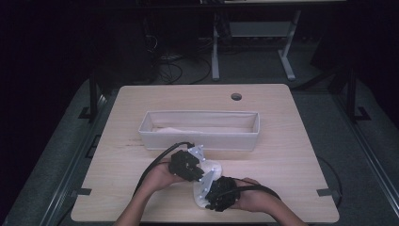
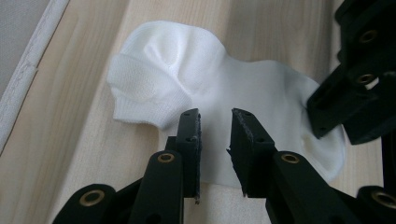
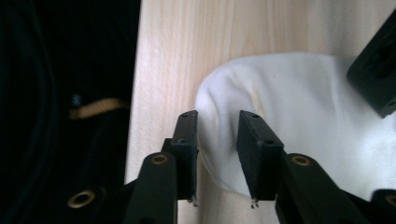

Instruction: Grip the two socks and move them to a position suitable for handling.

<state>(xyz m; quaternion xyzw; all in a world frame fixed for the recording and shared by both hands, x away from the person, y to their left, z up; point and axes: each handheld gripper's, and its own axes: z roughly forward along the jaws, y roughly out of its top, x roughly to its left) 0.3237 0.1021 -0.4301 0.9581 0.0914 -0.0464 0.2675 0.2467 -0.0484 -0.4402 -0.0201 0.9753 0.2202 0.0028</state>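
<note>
White sock lies flat on the bench, just in front of the fabric bin, on the person's side of it. Cuff or heel end bunched toward the bin, other end nearer the bench's front edge. Left claw spread, jaws straddling the sock's near edge, sock fabric between and under the tips, not pinched yet. Right claw also spread, poised over the sock's rounded end close to the bench edge, jaws either side of the hem, no grip yet. In the high view both claws sit on the sock, left claw at the bin-side end, right claw at the far end from the bin. Likely step: grab both ends to lift or fold. To do it well, lower tips to the bench, close on a single fold of edge fabric each, keep claws apart so they don't collide. More white cloth seems to lie inside the bin, can't tell what
</note>
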